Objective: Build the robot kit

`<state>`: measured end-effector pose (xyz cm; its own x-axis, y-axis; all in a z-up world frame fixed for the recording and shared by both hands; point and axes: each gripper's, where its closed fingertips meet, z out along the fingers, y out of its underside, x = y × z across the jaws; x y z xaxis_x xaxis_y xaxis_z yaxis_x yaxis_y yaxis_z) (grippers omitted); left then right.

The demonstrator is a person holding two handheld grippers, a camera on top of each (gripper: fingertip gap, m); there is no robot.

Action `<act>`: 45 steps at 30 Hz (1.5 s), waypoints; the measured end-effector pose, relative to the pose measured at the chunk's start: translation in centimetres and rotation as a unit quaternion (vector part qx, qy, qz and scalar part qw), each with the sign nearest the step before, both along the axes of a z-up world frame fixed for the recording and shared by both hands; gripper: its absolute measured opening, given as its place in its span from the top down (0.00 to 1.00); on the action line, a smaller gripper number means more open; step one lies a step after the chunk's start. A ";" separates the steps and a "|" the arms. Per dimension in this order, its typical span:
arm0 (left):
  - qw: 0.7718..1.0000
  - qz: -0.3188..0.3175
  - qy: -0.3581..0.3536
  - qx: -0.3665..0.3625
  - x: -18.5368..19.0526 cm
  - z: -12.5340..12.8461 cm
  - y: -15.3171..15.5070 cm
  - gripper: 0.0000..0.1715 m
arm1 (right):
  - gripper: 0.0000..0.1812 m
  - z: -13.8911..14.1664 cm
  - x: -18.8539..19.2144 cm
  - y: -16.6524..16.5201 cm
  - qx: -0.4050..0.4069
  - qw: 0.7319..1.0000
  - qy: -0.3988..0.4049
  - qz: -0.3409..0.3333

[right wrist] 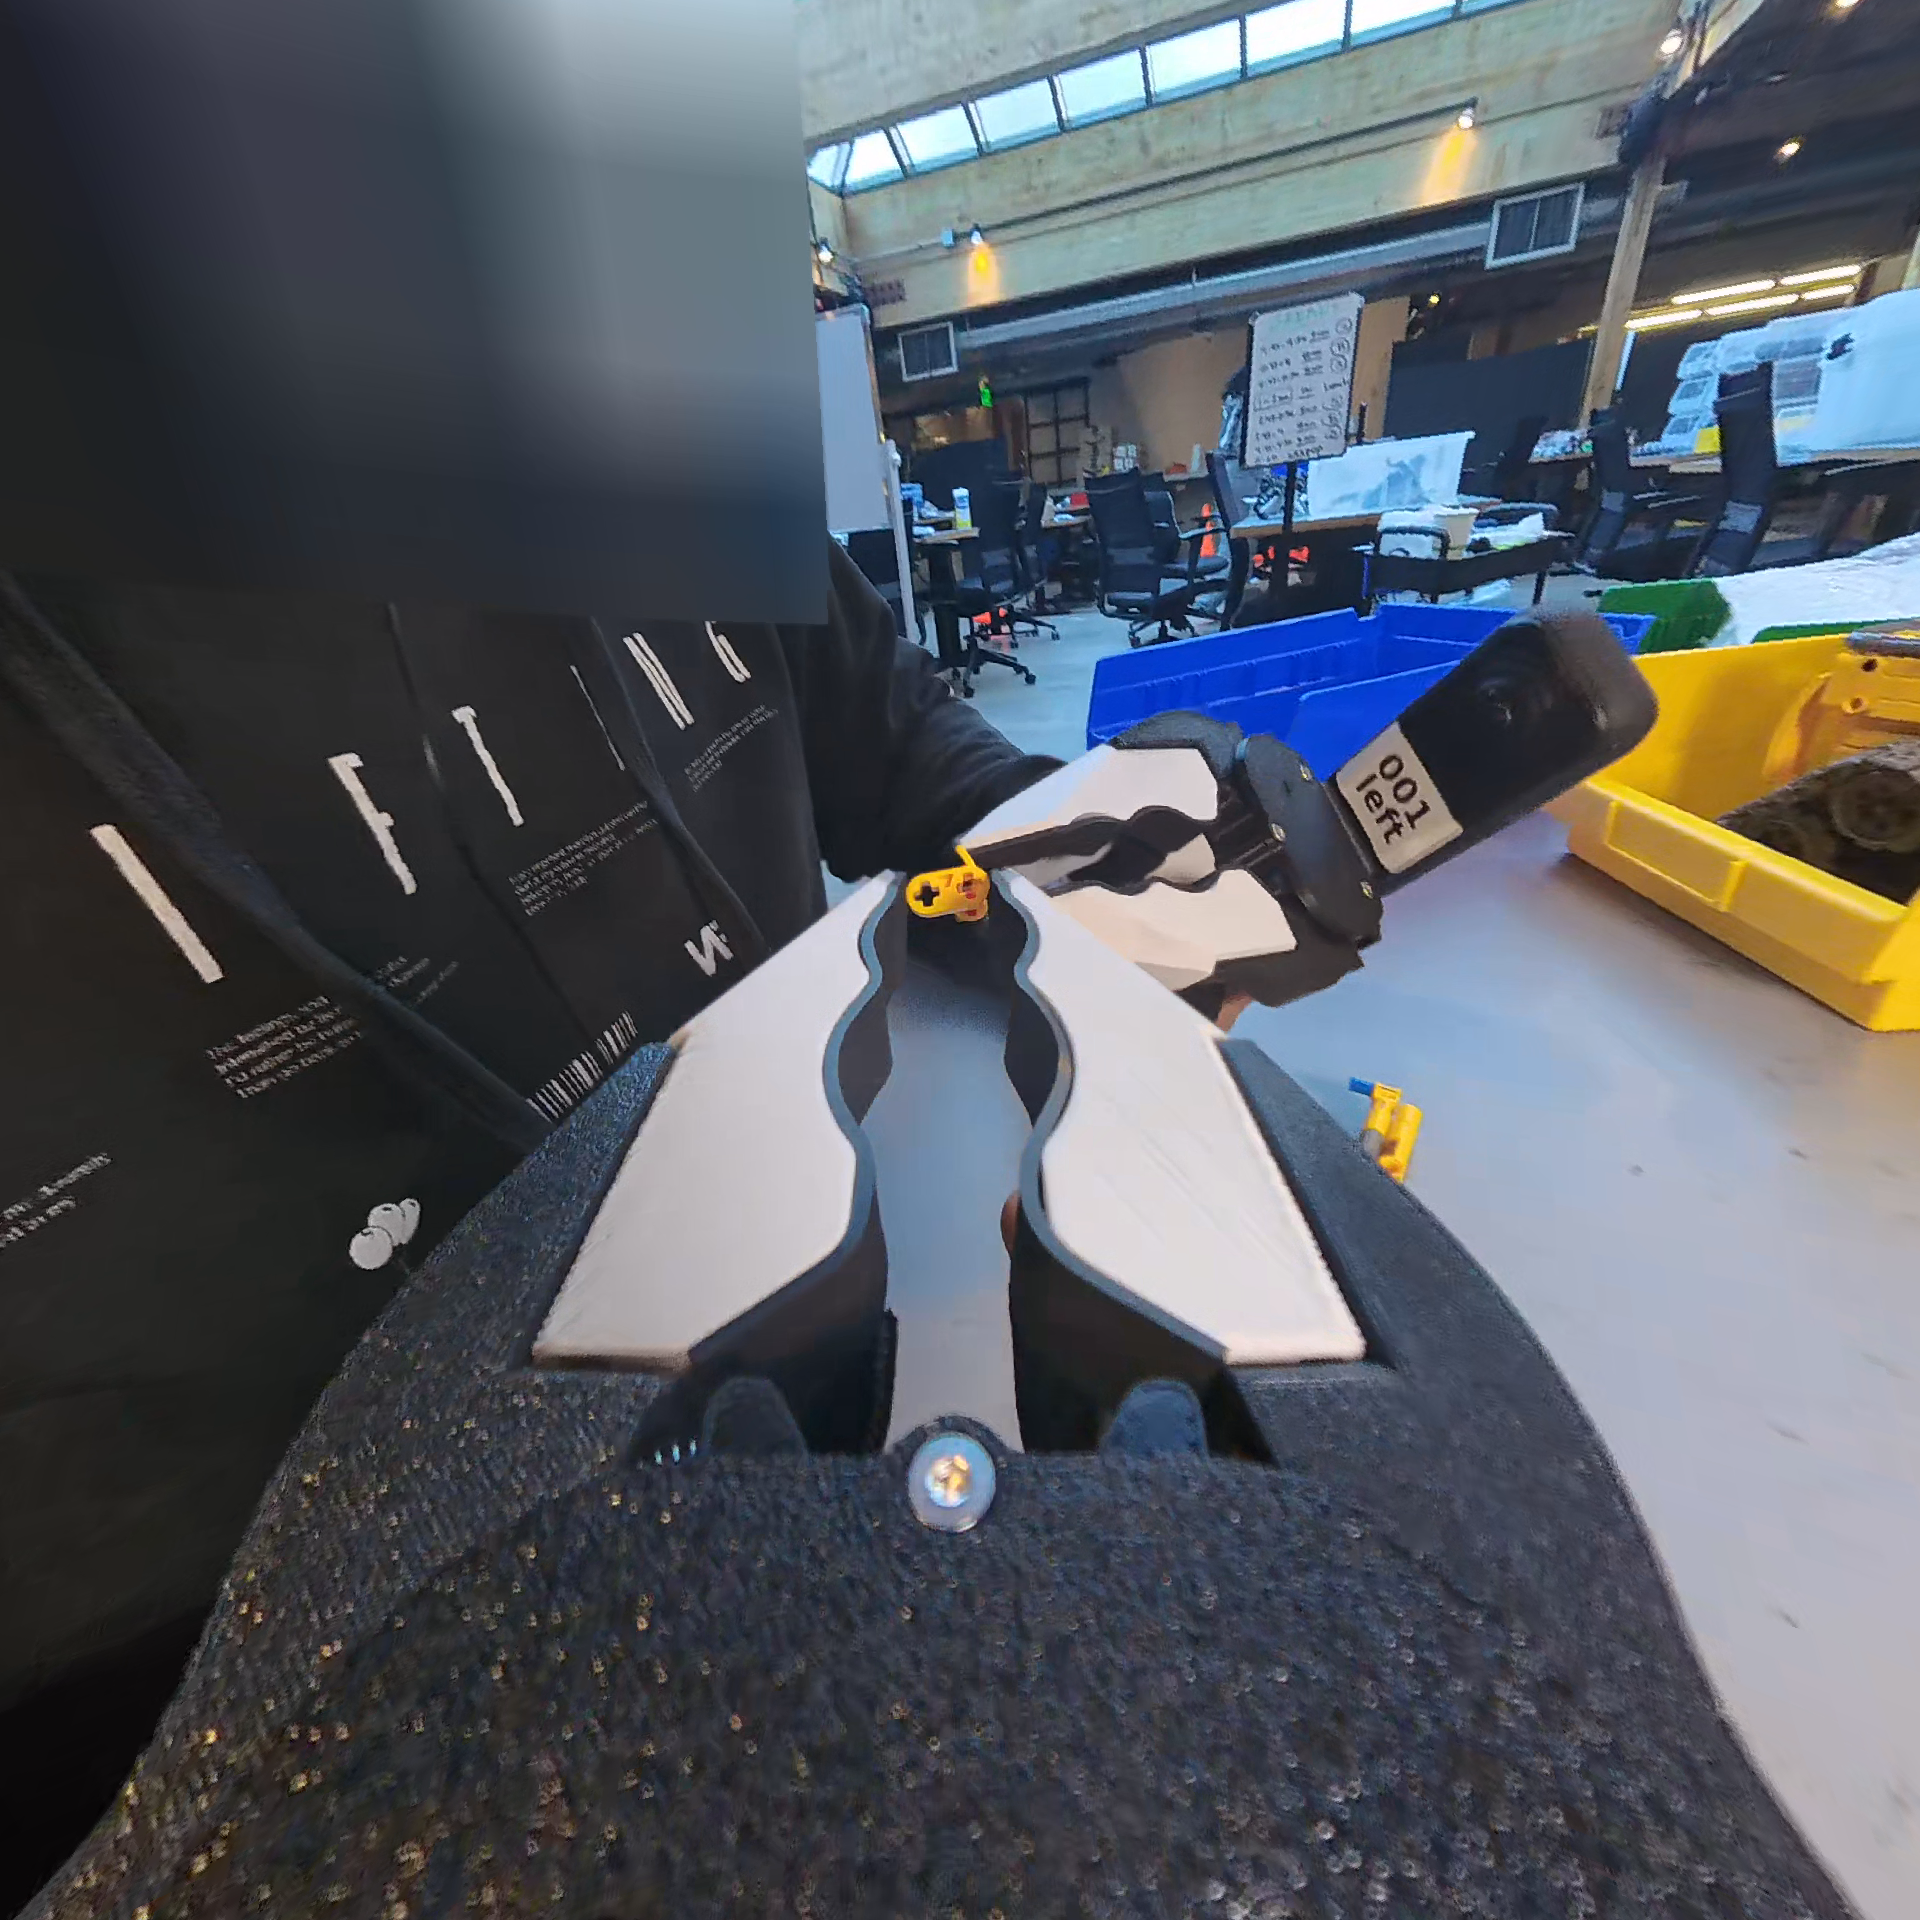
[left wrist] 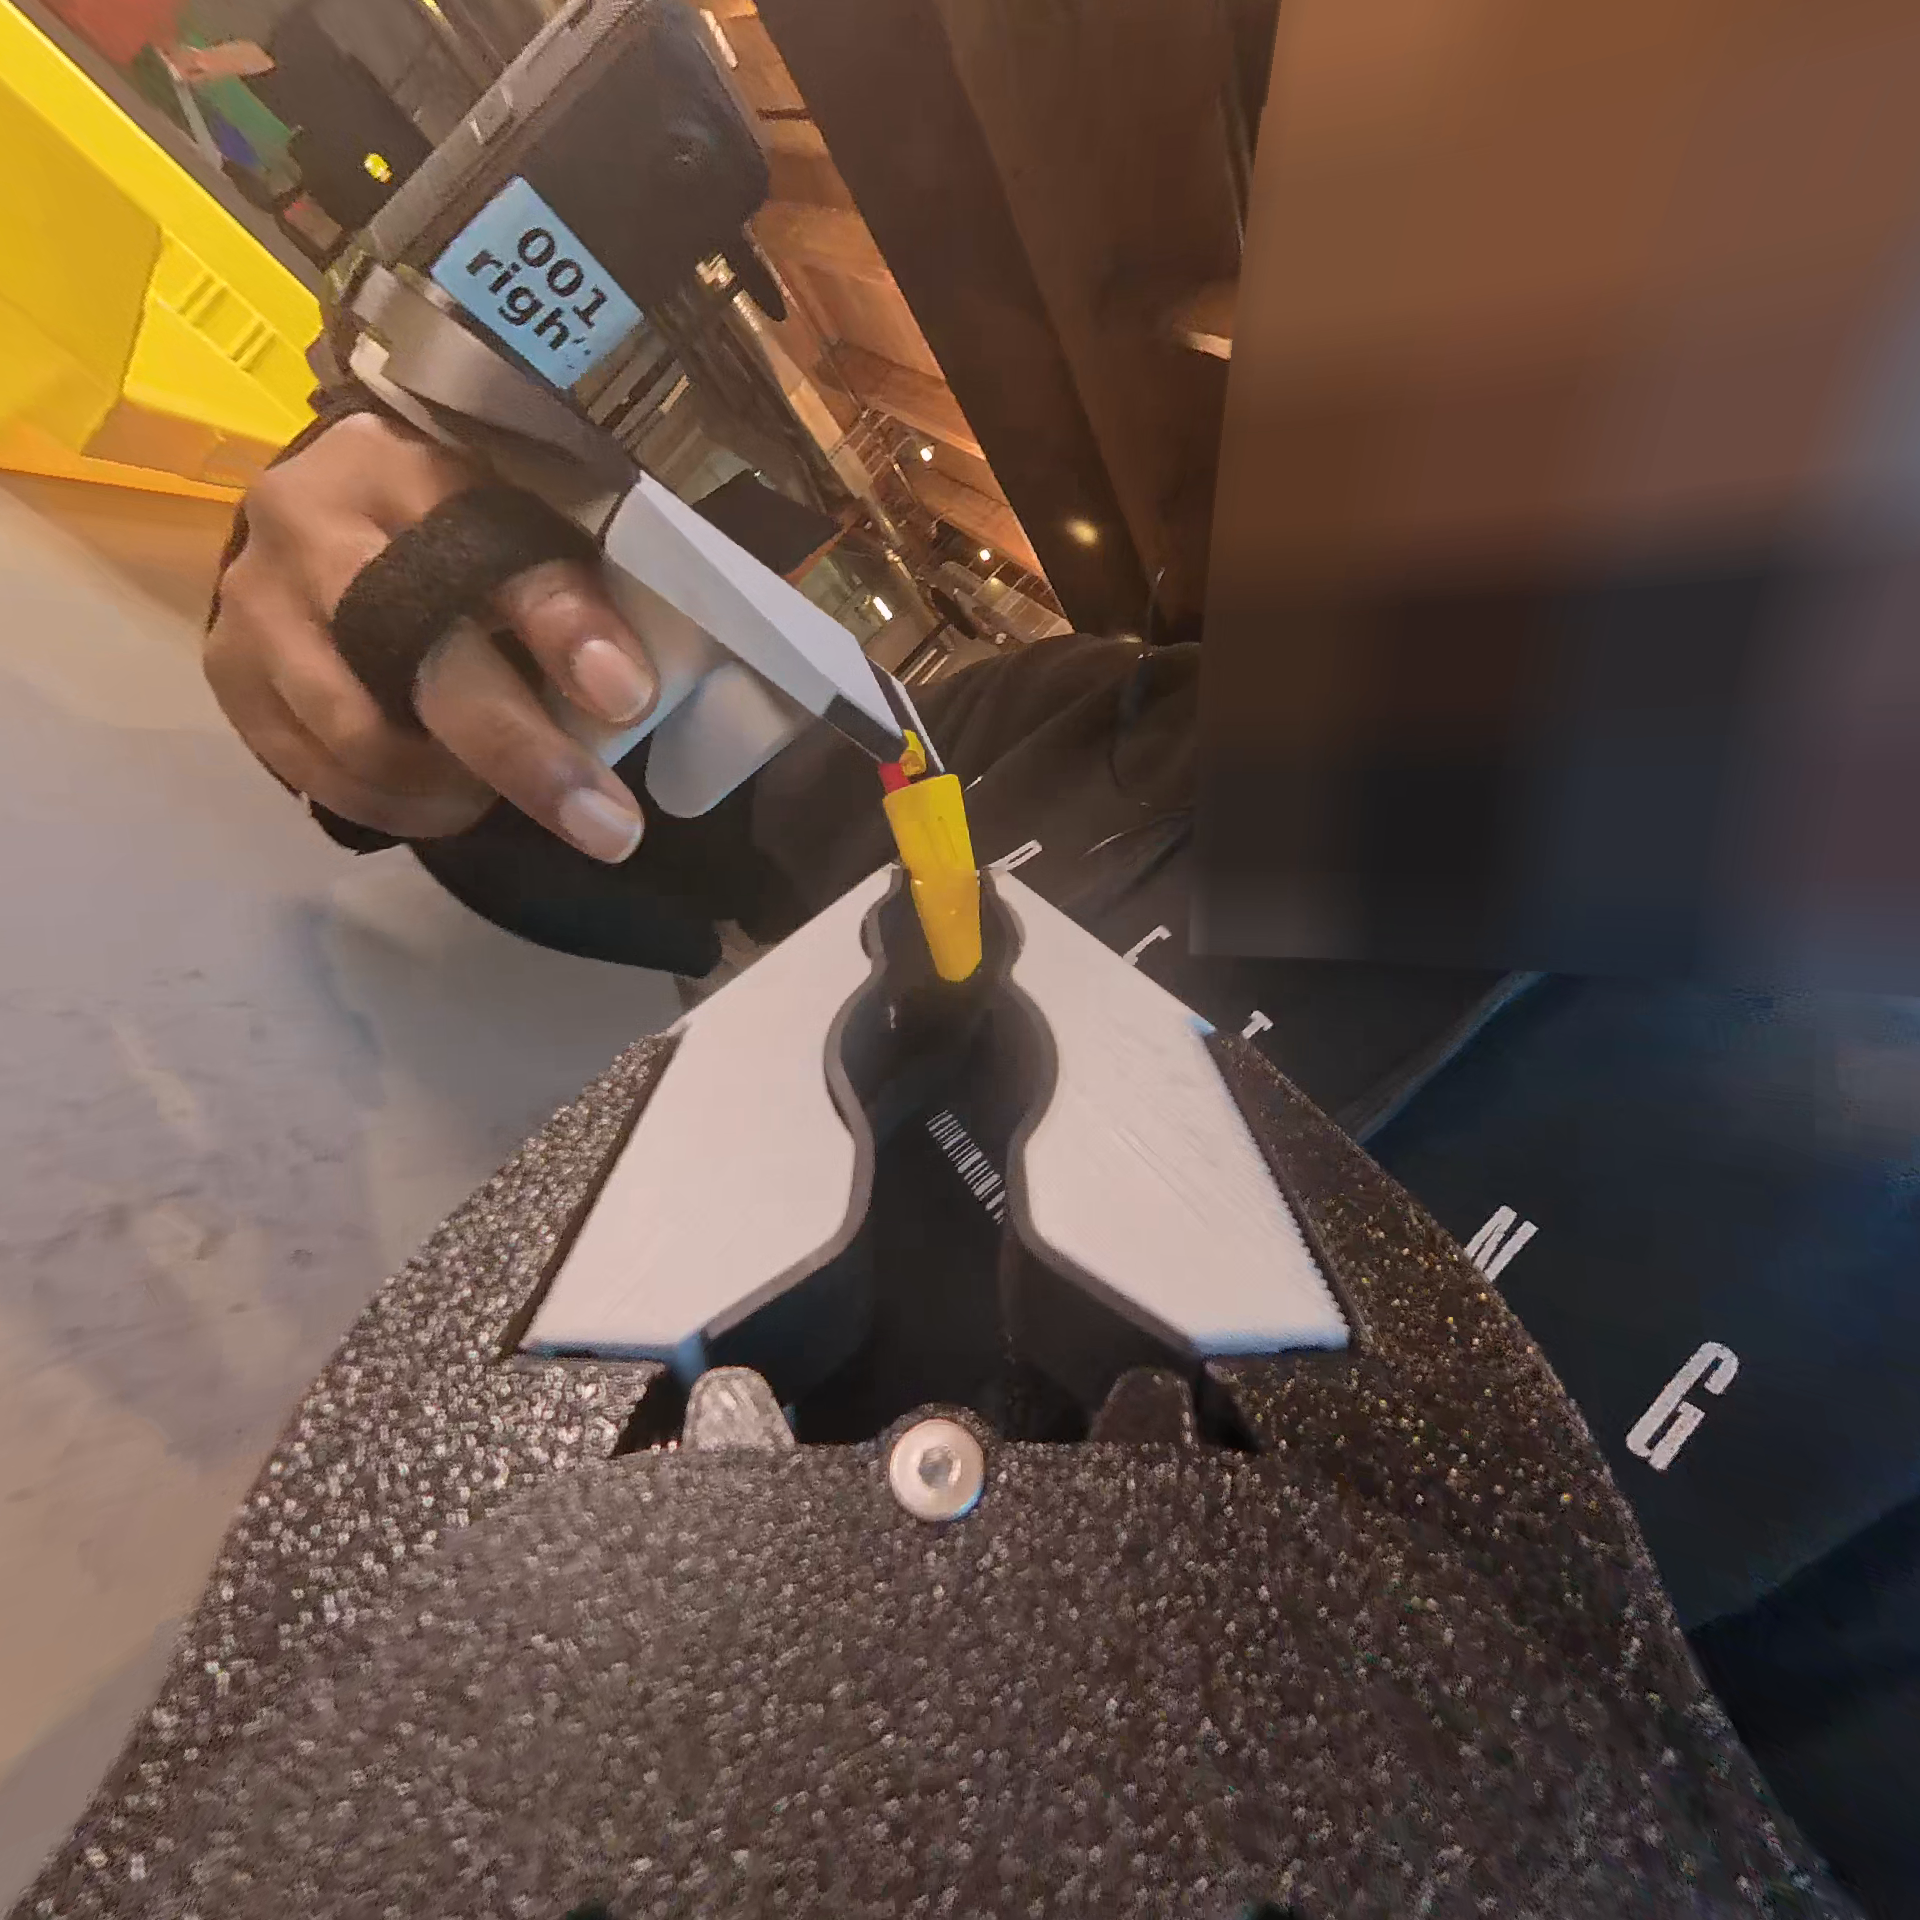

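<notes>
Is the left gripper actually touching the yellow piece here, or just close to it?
Touching. In the left wrist view the left gripper has its fingertips closed on the sides of the yellow piece, with no gap showing; the right gripper pinches its top end.

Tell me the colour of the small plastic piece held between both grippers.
Yellow, with a red bit at one end; the small plastic piece shows best in the left wrist view.

Grey table [right wrist: 1558, 1195] open at right, yellow bin [right wrist: 1766, 894] beyond, person's torso [right wrist: 364, 935] close left
</notes>
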<state>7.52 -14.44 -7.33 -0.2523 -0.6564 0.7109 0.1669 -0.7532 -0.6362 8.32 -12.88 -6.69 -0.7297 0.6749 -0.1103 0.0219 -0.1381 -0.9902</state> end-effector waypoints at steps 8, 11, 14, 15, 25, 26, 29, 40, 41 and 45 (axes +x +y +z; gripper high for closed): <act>0.996 0.011 -0.086 -0.023 0.0 2.6 0.3 0.94 | 0.92 2.7 0.2 -0.1 -0.045 0.998 0.046 -0.007; 0.995 0.026 -0.092 -0.028 -0.4 2.6 0.8 0.94 | 0.92 2.6 0.1 0.4 -0.031 0.998 0.046 -0.025; 0.994 0.023 -0.099 -0.036 -0.6 2.6 0.9 0.94 | 0.92 2.3 0.0 0.2 -0.014 0.999 0.040 -0.025; 0.994 0.025 -0.100 -0.039 -0.6 2.6 1.0 0.94 | 0.92 2.4 0.0 0.2 -0.010 0.999 0.041 -0.030; 0.992 0.050 -0.103 -0.048 -1.0 2.5 1.7 0.94 | 0.92 2.3 -0.7 1.0 0.013 0.996 0.048 -0.072; 0.992 0.050 -0.102 -0.049 -1.0 2.4 1.7 0.94 | 0.92 2.3 -0.8 1.0 0.015 0.996 0.048 -0.075; 0.993 0.054 -0.095 -0.051 -1.0 2.1 1.9 0.94 | 0.92 1.9 -0.8 1.1 0.037 0.995 0.045 -0.083; 0.994 0.057 -0.029 -0.092 -1.0 -0.4 2.9 0.94 | 0.92 -1.0 -0.7 2.1 0.130 0.987 -0.009 -0.097; 0.993 0.057 -0.026 -0.096 -1.0 -0.5 2.9 0.94 | 0.92 -1.2 -0.7 2.1 0.135 0.986 -0.009 -0.098; 0.993 0.044 -0.022 -0.109 -0.7 -0.8 2.6 0.94 | 0.92 -1.6 -0.4 1.8 0.174 0.980 -0.010 -0.093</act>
